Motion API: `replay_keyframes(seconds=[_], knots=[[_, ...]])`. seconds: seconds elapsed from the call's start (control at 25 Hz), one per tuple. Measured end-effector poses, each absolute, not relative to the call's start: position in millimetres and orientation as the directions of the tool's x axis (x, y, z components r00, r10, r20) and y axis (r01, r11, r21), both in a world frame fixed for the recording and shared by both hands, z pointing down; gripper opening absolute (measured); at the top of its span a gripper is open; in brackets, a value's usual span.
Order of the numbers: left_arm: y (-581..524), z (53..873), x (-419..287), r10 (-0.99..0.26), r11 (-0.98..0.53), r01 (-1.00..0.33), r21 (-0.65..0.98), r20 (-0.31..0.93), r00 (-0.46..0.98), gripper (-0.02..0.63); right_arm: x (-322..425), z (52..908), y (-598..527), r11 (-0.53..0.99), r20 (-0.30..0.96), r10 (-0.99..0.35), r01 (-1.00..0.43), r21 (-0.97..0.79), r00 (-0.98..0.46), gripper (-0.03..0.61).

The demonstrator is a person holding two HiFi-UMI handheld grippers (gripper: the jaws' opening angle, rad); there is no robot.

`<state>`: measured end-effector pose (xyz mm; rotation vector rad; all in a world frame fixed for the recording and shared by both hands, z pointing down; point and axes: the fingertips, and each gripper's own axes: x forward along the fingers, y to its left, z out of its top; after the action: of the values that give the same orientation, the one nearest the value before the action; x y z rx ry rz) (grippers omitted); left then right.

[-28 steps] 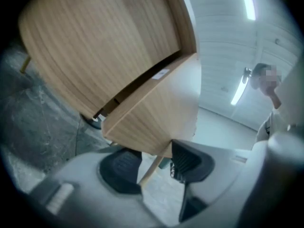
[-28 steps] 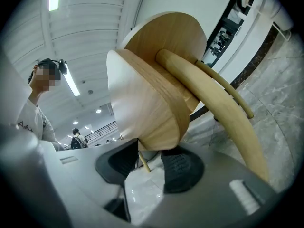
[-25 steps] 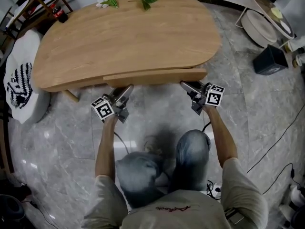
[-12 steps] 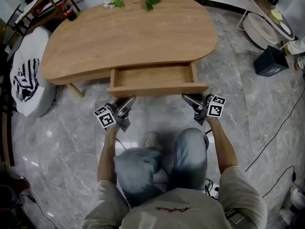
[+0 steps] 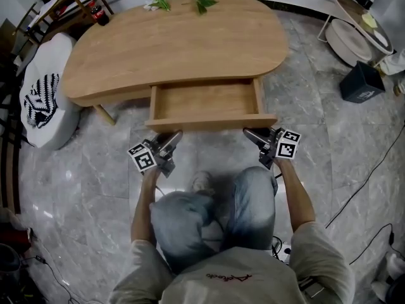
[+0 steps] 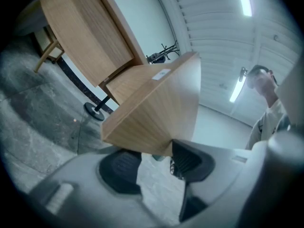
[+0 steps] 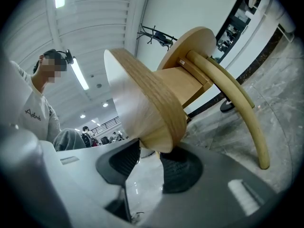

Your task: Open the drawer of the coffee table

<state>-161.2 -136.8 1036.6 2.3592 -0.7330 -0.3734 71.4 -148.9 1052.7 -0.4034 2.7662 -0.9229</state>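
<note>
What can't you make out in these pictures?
Rear of the drawer: head view, the tabletop covers it.
Where left claw and right claw meet the drawer front: head view, too small; the claw views show its corners between the jaws, the right jaws having just been closing.
Leafy items at the tabletop's far edge: head view, too small to identify.

The shallow wooden drawer (image 5: 209, 123) stands pulled out. It juts level from the front of the coffee table (image 5: 183, 49).
</note>
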Motion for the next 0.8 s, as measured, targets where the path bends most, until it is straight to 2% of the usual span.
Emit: replay_keyframes(seconds=[0.12,0.2,0.32,0.52,0.64,0.8], knots=[[-137,1043,-160,-0.592,-0.636,-0.437,0.636,-0.038,0.805,0.2,71,1060,-149,0.771,-0.058,-0.322,-0.226,-0.595,-0.945,0.144],[-136,1053,-158,-0.586,-0.626,-0.46,0.63,0.01,0.81,0.232,69,1068,-149,0.771,0.001,-0.329,-0.269,-0.577,-0.944,0.146],[-133,1061,-160,-0.59,-0.619,-0.475,0.625,0.029,0.807,0.159,70,1078,-149,0.774,0.055,-0.349,-0.321,-0.546,-0.935,0.132],[-131,1070,-167,-0.618,-0.608,-0.538,0.584,0.079,0.783,0.132,82,1093,-153,0.755,0.109,-0.399,-0.394,-0.523,-0.91,0.114],[-124,1084,-171,-0.62,-0.618,-0.637,0.46,0.212,0.755,0.103,92,1102,-155,0.744,0.18,-0.456,-0.484,-0.461,-0.872,0.084],[-118,1108,-177,-0.644,-0.63,-0.751,0.196,0.408,0.647,0.0,104,1122,-156,0.751,0.338,-0.522,-0.61,-0.254,-0.783,0.012]])
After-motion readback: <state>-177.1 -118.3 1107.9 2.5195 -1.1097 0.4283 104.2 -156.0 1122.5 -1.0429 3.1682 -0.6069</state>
